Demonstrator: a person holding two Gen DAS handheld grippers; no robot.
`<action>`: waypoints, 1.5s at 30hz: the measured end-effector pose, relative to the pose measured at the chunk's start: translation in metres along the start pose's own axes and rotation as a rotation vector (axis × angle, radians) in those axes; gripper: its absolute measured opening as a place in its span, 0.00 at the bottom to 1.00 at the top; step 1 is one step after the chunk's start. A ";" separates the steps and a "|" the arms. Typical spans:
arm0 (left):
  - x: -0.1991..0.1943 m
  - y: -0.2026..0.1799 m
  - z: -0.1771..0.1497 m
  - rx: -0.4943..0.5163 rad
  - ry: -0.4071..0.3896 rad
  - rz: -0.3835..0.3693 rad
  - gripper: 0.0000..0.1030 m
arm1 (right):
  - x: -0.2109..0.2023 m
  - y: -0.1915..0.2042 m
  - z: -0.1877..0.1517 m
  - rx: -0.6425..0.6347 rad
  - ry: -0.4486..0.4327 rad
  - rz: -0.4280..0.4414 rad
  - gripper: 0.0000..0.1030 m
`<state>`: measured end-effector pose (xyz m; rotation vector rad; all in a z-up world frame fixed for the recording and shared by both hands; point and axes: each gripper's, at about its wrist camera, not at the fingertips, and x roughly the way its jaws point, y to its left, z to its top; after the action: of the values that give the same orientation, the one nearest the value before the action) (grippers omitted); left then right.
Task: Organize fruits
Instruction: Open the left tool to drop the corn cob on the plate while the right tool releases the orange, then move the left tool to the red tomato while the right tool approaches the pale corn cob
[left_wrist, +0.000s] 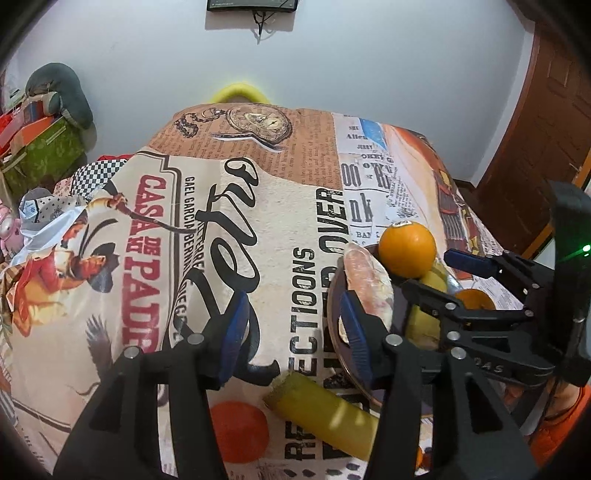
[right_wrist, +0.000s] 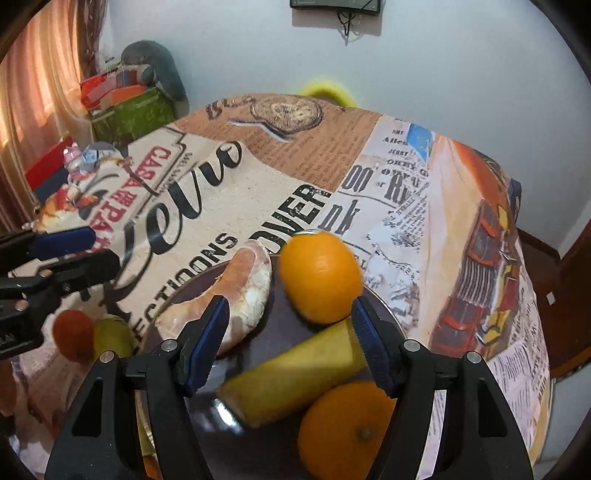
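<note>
A dark plate (right_wrist: 177, 295) on the printed tablecloth holds a pink peeled citrus piece (right_wrist: 243, 291), two oranges (right_wrist: 321, 275) (right_wrist: 343, 432) and a yellow banana piece (right_wrist: 295, 373). My right gripper (right_wrist: 290, 345) hovers open over the plate. The banana piece lies below, between its blue pads, and neither pad presses on it. My left gripper (left_wrist: 295, 332) stands open above bare cloth just left of the plate's rim (left_wrist: 334, 332), with nothing between its fingers. A second banana piece (left_wrist: 321, 417) and a red-orange round fruit (left_wrist: 238, 430) lie on the cloth under it.
The table's right edge drops off near the plate, toward a wooden door (left_wrist: 546, 129). A yellow chair back (left_wrist: 240, 92) shows beyond the far edge. Boxes and cloth clutter (left_wrist: 40, 155) sit at the left. An orange sleeve (left_wrist: 561, 435) is at the lower right.
</note>
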<state>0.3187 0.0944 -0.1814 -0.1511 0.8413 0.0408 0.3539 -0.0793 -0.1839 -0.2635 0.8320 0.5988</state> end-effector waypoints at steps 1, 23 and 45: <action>-0.005 -0.001 -0.001 0.002 -0.002 -0.003 0.50 | -0.006 0.000 -0.001 0.007 -0.007 0.006 0.63; -0.122 0.010 -0.048 0.007 -0.052 0.007 0.59 | -0.132 0.029 -0.048 0.071 -0.139 -0.035 0.71; -0.016 0.042 -0.090 -0.006 0.155 0.024 0.55 | -0.043 0.075 -0.076 0.052 0.037 0.100 0.68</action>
<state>0.2375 0.1223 -0.2337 -0.1515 0.9977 0.0549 0.2404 -0.0693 -0.1998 -0.1871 0.8988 0.6667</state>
